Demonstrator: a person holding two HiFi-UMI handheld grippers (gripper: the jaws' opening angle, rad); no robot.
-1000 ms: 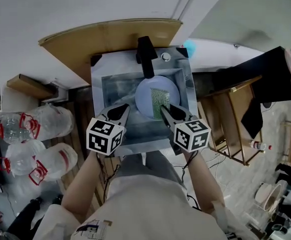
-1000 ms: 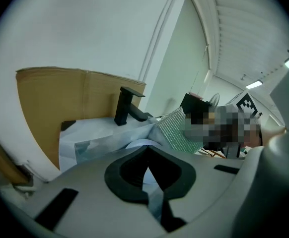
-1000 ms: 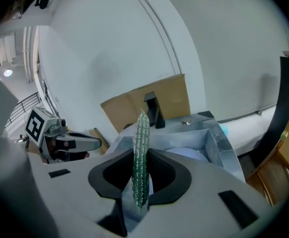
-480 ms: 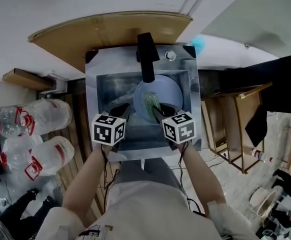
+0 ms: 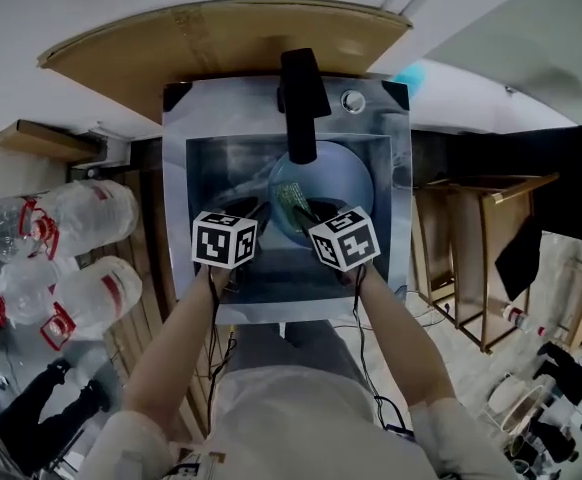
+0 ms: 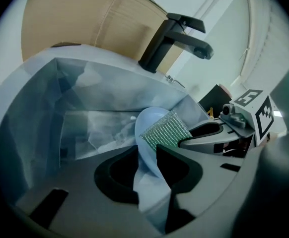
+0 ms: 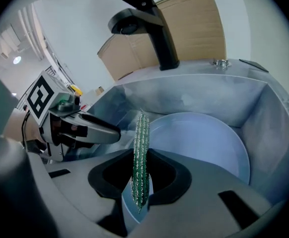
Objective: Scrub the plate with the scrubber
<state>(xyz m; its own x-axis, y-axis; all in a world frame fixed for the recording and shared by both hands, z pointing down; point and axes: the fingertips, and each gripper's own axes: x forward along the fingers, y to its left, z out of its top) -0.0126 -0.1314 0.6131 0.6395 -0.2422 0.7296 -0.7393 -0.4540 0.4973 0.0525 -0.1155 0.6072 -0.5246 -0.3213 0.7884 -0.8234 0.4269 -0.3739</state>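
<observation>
A pale blue plate [image 5: 339, 180] stands tilted in the steel sink [image 5: 186, 118]. My right gripper [image 7: 140, 150] is shut on a green mesh scrubber [image 7: 141, 133], held edge-up against the plate [image 7: 204, 143] near its left side. In the left gripper view the scrubber [image 6: 165, 130] lies flat against the plate [image 6: 152, 119]. The jaws of my left gripper [image 6: 145, 151] are opening, with the plate's lower left rim between them. In the head view both grippers, left [image 5: 259, 210] and right [image 5: 307, 211], are close together at the plate's near left edge.
A black faucet [image 5: 299, 103] hangs over the back of the sink, right above the plate. A wooden board [image 5: 221, 33] stands behind the sink. Large water bottles [image 5: 71, 233] lie on the floor to the left, and a wooden frame [image 5: 471, 258] stands to the right.
Both grippers have moved forward and closer together at the plate. The scrubber has shifted from the plate's middle to its left side. My left gripper has reached the plate's rim.
</observation>
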